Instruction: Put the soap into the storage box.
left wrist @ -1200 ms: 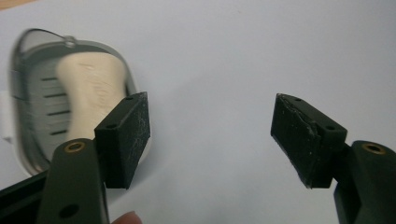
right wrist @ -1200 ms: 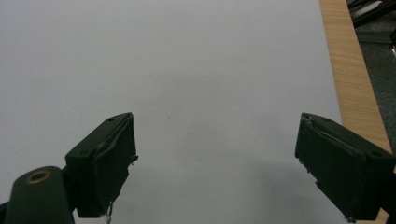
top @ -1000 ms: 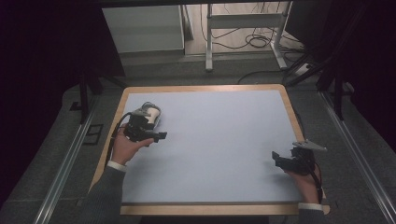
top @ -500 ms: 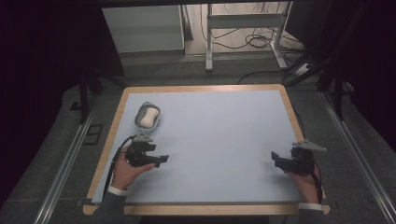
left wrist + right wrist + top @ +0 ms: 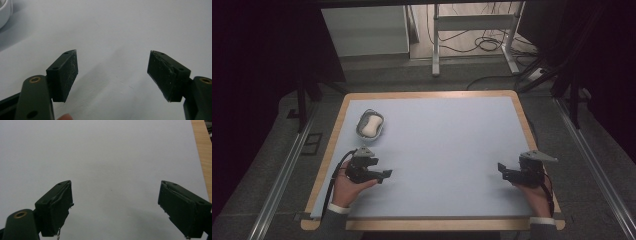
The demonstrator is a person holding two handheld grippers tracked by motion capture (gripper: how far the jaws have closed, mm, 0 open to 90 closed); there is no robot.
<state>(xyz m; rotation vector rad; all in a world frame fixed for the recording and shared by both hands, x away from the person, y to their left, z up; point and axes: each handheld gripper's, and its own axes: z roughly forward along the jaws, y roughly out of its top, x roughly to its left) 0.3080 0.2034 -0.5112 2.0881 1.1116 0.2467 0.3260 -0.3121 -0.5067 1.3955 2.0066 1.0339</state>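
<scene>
Now the left claw [image 5: 384, 175] rests low over the near left part of the table [image 5: 452, 150], held in the person's left hand [image 5: 347, 186]. Its jaws have just been opening and stand wide apart, released, with nothing but bare pale blue surface between them, as the left gripper view shows [image 5: 112, 72]. Farther off on the table, near the far left corner and well apart from that claw, sits a small metal dish [image 5: 361, 131] with a white bar of soap [image 5: 372, 126] lying in it; a white curved edge of the dish [image 5: 4, 12] peeks into the top left corner of the left gripper view. The right claw [image 5: 503, 171] hangs over the near right part of the table, held in the right hand [image 5: 532, 192], its jaws also spread and empty [image 5: 115, 205], close to the wooden rim [image 5: 201, 157].
</scene>
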